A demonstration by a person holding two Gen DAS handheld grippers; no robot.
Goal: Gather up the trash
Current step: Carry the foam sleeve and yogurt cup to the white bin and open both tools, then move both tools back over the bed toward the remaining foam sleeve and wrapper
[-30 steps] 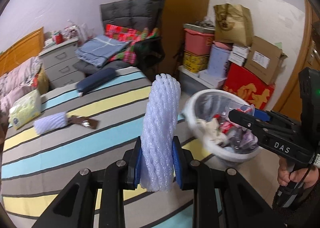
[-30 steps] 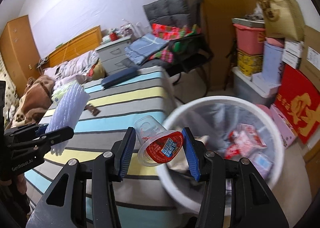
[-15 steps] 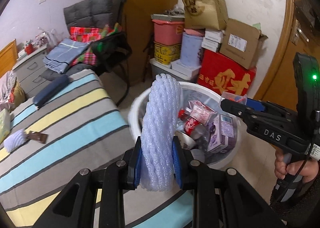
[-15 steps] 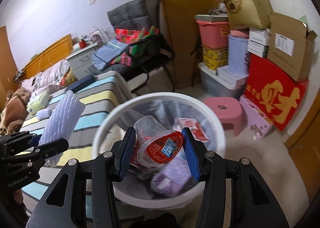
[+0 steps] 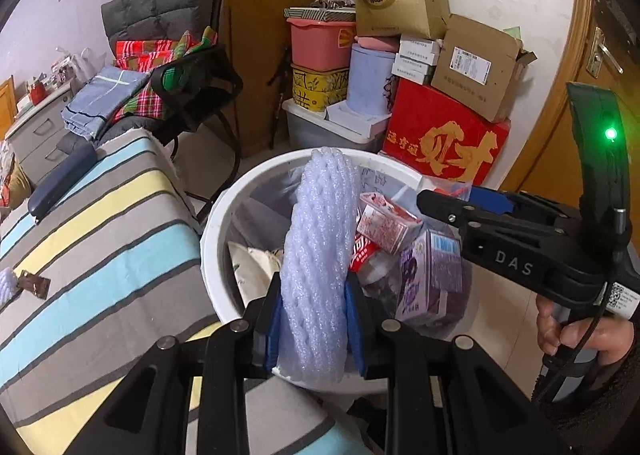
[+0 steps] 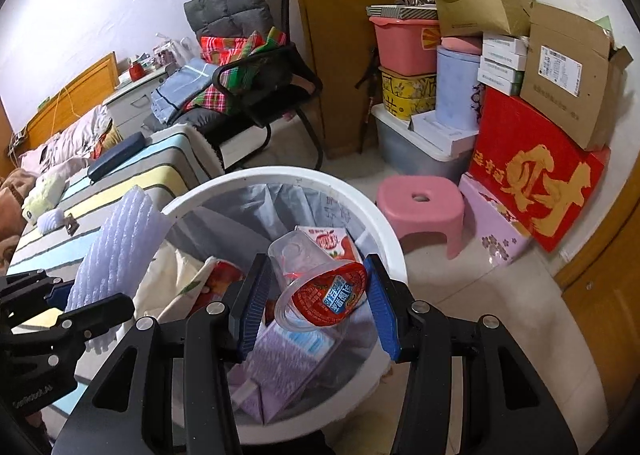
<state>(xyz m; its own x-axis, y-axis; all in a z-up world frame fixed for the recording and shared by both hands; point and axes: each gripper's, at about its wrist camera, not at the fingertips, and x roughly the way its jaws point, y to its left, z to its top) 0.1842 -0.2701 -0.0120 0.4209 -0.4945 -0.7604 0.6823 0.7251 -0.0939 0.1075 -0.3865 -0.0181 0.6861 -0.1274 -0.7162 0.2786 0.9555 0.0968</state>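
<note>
My left gripper is shut on a white foam net sleeve and holds it upright over the near rim of a white trash bin. My right gripper is shut on a clear plastic cup with a red foil lid, held above the same bin. The bin holds cartons, wrappers and a cloth bag. The foam sleeve also shows at the left of the right wrist view. Another foam sleeve and a brown wrapper lie on the striped bed.
The striped bed is left of the bin. A black chair with clothes stands behind. Stacked boxes and a red box line the wall. A pink stool stands right of the bin, near a wooden door.
Both grippers have swung right from above the bed to over the bin, still gripping the foam sleeve and the cup. The bin now fills the centre of both views.
</note>
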